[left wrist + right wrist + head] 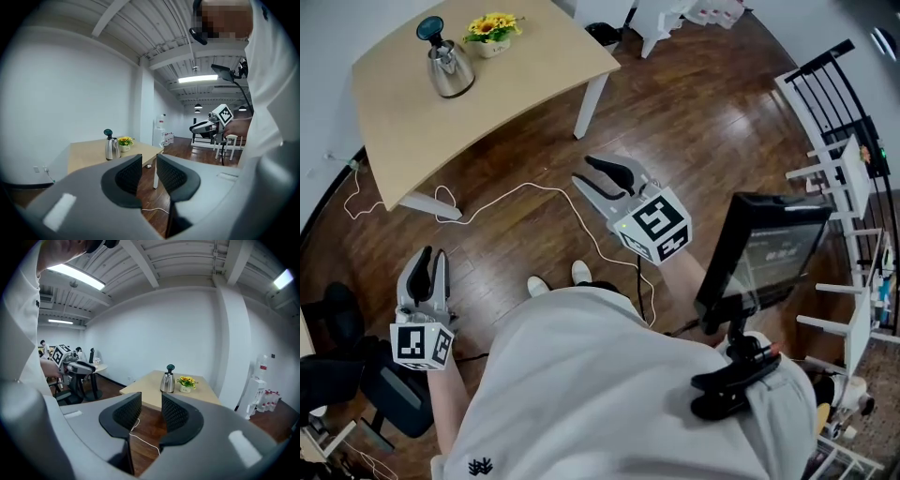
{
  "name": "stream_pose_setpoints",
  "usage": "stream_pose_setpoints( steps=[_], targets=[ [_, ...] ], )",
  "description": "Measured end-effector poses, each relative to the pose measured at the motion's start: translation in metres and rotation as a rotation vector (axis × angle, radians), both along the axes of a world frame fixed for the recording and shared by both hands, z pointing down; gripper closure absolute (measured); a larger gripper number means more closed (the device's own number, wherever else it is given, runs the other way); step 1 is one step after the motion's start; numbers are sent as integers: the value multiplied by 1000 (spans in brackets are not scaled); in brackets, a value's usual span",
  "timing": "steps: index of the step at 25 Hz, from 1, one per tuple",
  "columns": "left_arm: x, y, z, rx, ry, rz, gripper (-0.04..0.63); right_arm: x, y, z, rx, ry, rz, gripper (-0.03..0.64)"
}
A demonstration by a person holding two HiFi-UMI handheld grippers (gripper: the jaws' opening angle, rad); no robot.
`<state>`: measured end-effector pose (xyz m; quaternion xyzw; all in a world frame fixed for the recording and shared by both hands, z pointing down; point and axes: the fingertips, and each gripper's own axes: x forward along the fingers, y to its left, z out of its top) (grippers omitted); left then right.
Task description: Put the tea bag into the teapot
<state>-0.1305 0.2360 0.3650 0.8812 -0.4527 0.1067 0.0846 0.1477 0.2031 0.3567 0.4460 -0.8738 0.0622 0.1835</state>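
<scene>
Standing well back from the table (pixel 516 89); task not yet begun, approach stage. Left gripper (pixel 426 258) held low at the person's side, jaws a narrow gap apart, nothing between them. Right gripper (pixel 584 171) raised ahead and pointed towards the table, jaws parted a little wider, also holding nothing. Wood floor and a white cable (pixel 530 190) show through its gap. Both tongs empty.

Teapot (pixel 449 64) stands upright towards the far corner of the table, just beside a small pot of yellow flowers (pixel 492 30), near the wall. Shiny metal body tapering upward, dark teal knobbed lid seated on top. Handle side not clear at this range. No tea bag seen in any view: not on the visible tabletop, not in either gripper. It may be too small to tell from here.

Judgement: the next move calls for closing in on the table, locating the tea bag, and getting the lid off before anything can go in. Likely one gripper for the lid, the other for the bag
</scene>
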Motion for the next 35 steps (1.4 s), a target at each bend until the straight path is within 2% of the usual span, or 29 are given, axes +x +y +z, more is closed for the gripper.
stream_pose_setpoints(
  steps=[13,35],
  targets=[
    [63,27,-17,5,-10,22,517,51,31,-16,12,10,0,489],
    [79,42,-13,7,-28,4,517,60,34,-8,8,37,-34,500]
  ],
)
